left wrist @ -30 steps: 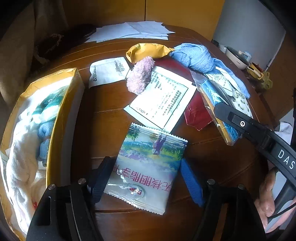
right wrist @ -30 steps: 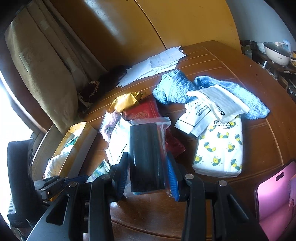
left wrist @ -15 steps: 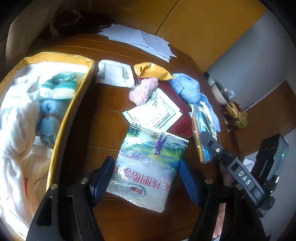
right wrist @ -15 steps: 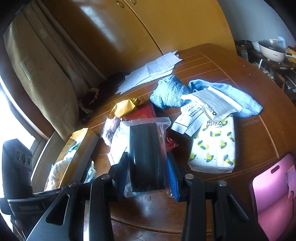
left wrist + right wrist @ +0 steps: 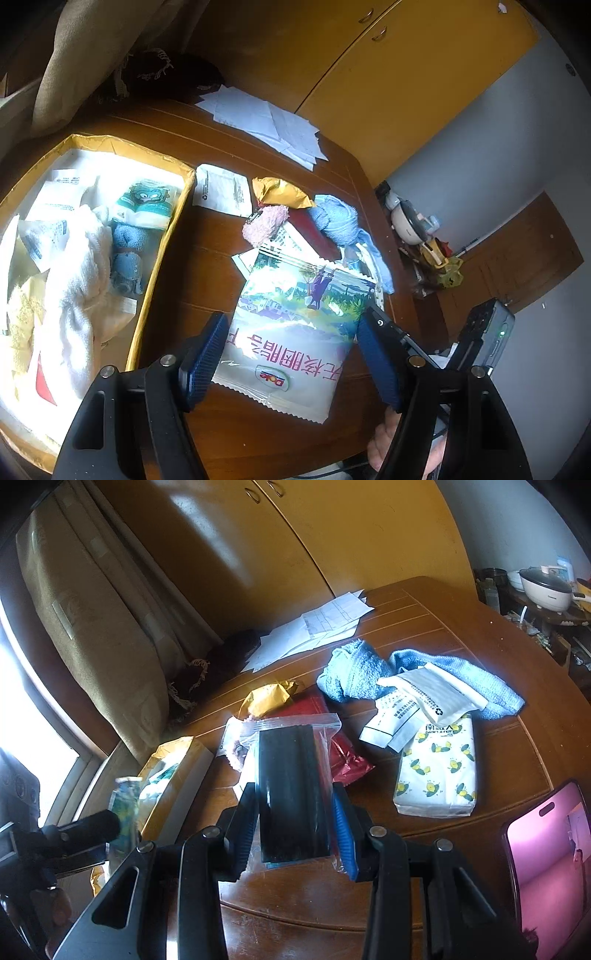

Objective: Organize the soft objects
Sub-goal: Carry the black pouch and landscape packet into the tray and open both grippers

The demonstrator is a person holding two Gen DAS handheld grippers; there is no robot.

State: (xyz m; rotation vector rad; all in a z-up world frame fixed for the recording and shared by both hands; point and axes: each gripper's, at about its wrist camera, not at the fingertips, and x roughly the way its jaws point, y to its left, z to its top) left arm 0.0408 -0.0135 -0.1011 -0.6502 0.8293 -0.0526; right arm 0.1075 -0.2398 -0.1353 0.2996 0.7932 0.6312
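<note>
Bright window glare (left side), fisheye-warped edges.

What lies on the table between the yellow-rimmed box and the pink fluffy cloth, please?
In the left wrist view, a white printed sachet lies flat between the yellow-rimmed box and the pink fluffy cloth, beside the box's corner; otherwise bare wood.

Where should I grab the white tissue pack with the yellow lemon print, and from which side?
Grip the lemon-print tissue pack across its narrow width, near the end closest to the camera, coming from above. It lies flat on the table, and that near end is bare, while white sachets and the blue towel overlap its far end.
</note>
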